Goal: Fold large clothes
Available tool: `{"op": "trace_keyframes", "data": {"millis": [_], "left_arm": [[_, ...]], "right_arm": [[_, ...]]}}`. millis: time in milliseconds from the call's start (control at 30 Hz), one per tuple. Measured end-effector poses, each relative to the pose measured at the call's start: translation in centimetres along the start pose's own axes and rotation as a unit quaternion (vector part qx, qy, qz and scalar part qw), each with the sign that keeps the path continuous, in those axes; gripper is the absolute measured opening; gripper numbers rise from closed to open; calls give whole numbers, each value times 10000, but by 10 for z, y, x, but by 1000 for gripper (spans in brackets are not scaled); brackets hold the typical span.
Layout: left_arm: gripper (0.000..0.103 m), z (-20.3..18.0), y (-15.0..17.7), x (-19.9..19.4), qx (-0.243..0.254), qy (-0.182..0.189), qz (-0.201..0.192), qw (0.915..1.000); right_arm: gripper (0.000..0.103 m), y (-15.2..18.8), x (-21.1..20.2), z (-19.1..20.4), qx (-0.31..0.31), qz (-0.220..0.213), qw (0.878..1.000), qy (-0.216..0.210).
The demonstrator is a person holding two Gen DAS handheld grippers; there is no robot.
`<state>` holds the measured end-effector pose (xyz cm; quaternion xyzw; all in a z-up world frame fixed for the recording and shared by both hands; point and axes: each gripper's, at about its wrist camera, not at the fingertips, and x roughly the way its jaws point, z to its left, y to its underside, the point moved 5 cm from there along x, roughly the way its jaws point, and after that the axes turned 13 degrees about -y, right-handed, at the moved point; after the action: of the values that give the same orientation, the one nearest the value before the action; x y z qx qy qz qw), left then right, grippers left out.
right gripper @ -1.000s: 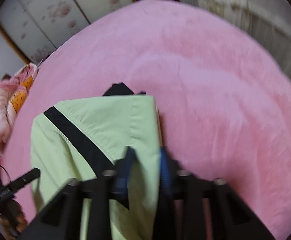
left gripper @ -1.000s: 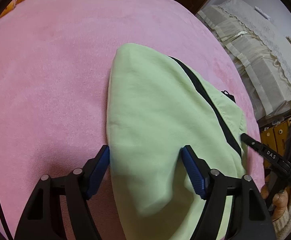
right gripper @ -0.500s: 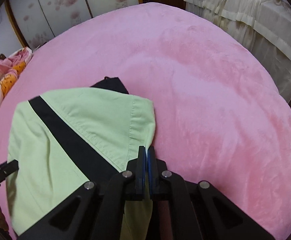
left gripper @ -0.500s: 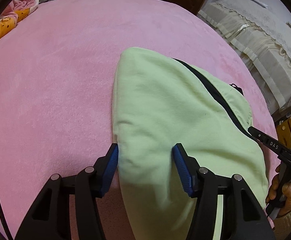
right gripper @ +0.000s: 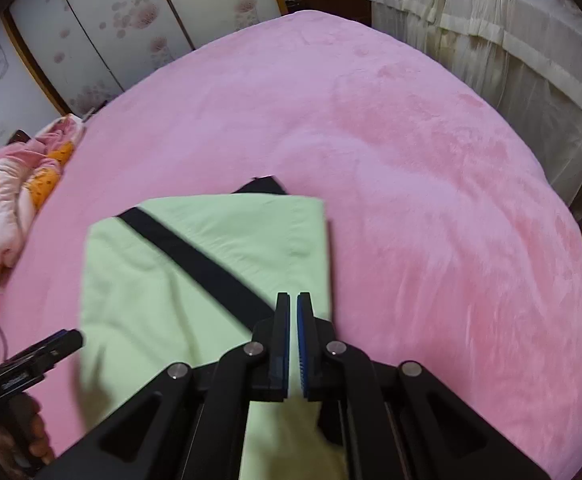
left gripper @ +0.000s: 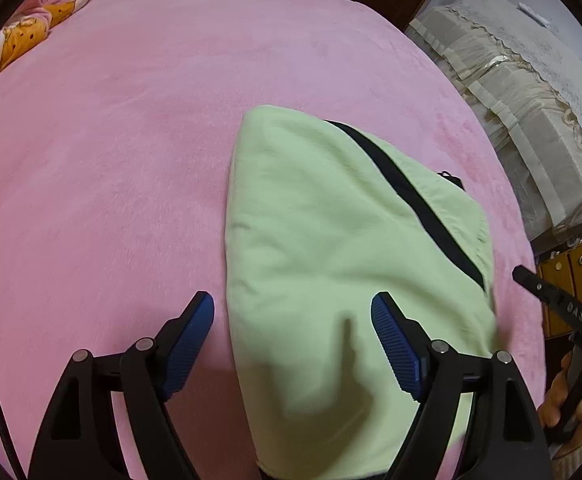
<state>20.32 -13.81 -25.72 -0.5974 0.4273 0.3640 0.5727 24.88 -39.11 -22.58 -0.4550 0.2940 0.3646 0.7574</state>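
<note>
A folded light-green garment [left gripper: 323, 220] with a black stripe [left gripper: 411, 200] lies on the pink bed cover [left gripper: 111, 160]. My left gripper [left gripper: 293, 304] hovers over its near end. Its jaws are opening wide, with the cloth below and between them and the blue pads clear of it. In the right wrist view the same garment [right gripper: 151, 300] lies flat, and my right gripper [right gripper: 293, 300] is shut above its right edge. I see no cloth between its pads. Each gripper shows in the other's view, the right gripper [left gripper: 563, 304] at the right and the left gripper [right gripper: 43, 352] at the lower left.
The pink bed cover [right gripper: 431, 200] spreads wide around the garment. A bundled floral quilt [right gripper: 11, 184] lies at its far left corner. Cloth-draped furniture [left gripper: 531, 120] and a wooden cabinet [left gripper: 571, 268] stand beyond the bed's right edge. Wardrobe doors [right gripper: 111, 20] stand behind.
The left jaws narrowed over the garment's near end, then spread wide again as the gripper rose. The right gripper stayed shut and lifted off the garment's edge.
</note>
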Motion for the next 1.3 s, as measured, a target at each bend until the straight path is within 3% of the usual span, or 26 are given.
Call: {"op": "trace_keyframes", "data": {"millis": [200, 267, 333, 567, 933, 1167, 1300], "left_arm": [[80, -2, 2, -22, -96, 79, 143, 9998], [80, 0, 6, -29, -151, 89, 180, 9997], [80, 1, 8, -33, -182, 92, 229, 9995], [83, 6, 18, -30, -293, 243, 467, 9982], [83, -4, 40, 17, -251, 505, 834, 9949], [84, -5, 44, 40, -290, 407, 835, 9953], [85, -5, 48, 57, -485, 671, 968, 9919]], "right_arm": [[7, 16, -23, 24, -126, 204, 9995, -182], [25, 19, -27, 27, -111, 274, 9993, -236], [37, 22, -33, 29, -107, 307, 9989, -325], [52, 23, -41, 20, -96, 467, 9980, -405], [57, 37, 0, -10, 172, 1069, 9923, -599], [57, 39, 24, -34, 394, 1213, 9895, -682], [57, 41, 38, -44, 475, 1318, 9859, -917]]}}
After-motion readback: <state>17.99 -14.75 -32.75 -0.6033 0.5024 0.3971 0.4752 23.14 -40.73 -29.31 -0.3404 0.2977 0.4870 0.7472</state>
